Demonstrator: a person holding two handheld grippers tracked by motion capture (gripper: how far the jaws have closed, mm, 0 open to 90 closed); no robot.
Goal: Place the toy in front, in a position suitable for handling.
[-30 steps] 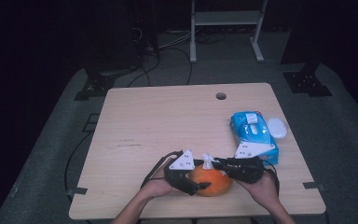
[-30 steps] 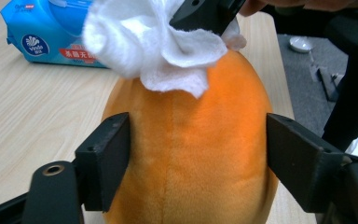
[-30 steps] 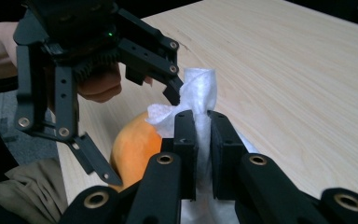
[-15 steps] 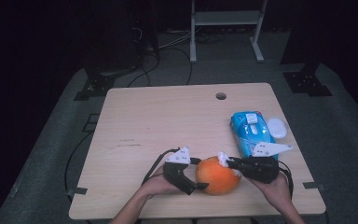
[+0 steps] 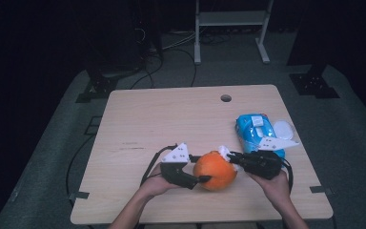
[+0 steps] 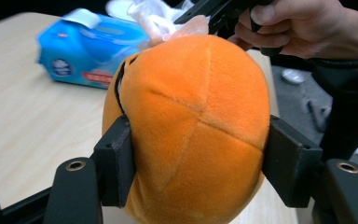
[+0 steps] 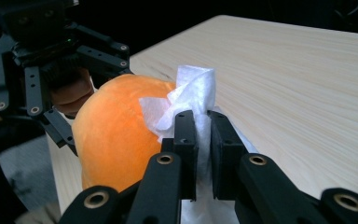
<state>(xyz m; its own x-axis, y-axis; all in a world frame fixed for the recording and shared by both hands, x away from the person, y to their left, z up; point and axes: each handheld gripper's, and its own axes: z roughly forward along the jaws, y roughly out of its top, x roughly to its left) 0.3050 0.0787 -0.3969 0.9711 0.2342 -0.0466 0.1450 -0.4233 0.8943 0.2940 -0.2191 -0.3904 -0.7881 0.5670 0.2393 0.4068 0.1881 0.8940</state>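
1. The person's forearms are entering from the bottom edge of the high view, each hand holding one gripper over the near part of the table (image 5: 138, 114).
2. The left gripper (image 5: 198, 180) is sitting at lower centre of the high view. Its jaws have just been closing, and in the left gripper view the pads are pressing on both flanks of the orange plush ball (image 6: 191, 126).
3. The orange plush ball is lying in the lower middle of the high view, between the two grippers, near the table's front edge.
4. The right gripper (image 5: 229, 156) is reaching in from the lower right. Its jaws are pressed almost together, pinching a white wipe (image 7: 193, 95) that is touching the top of the ball.
5. A blue wipe packet (image 5: 255, 131) is lying right of centre, just behind the right gripper, with a white round lid (image 5: 284, 129) at its right side.
6. The table is a light wood-grain slab with a round cable hole (image 5: 226, 98) near its far edge.
7. Grey floor mat (image 5: 52, 157) is surrounding the table; cables are trailing at upper centre beneath a white metal frame (image 5: 231, 19). The room beyond is staying dark.
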